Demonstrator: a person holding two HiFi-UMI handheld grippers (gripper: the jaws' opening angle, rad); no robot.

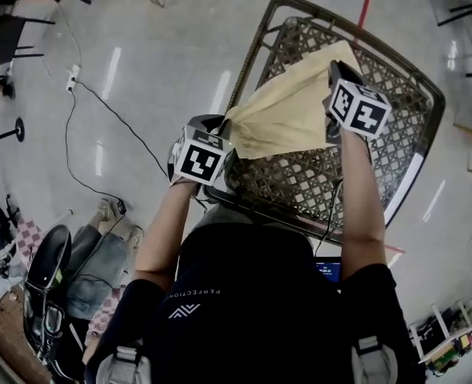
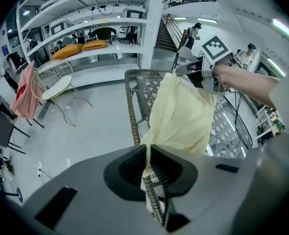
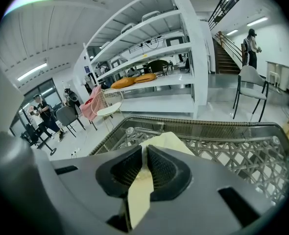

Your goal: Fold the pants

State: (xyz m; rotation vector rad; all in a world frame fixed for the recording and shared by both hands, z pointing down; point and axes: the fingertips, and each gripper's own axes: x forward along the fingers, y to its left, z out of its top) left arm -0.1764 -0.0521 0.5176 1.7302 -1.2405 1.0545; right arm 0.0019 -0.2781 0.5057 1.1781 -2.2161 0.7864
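Note:
Pale yellow pants (image 1: 292, 110) hang stretched in the air between my two grippers, above a woven lattice table (image 1: 404, 110). My left gripper (image 1: 220, 138) is shut on one corner of the cloth near the table's left rim; in the left gripper view the pants (image 2: 181, 114) run out from its jaws (image 2: 148, 153) toward the right gripper (image 2: 196, 75). My right gripper (image 1: 336, 82) is shut on the opposite end, over the table's middle. In the right gripper view a strip of the pants (image 3: 144, 180) is pinched between the pads.
The table has a dark wicker rim (image 2: 133, 114) and an open lattice top (image 3: 242, 151). On the floor to the left lie cables (image 1: 100, 102), clothes (image 1: 92, 270) and a dark bag (image 1: 44, 270). Shelving (image 3: 149, 62), chairs (image 2: 51, 82) and people stand beyond.

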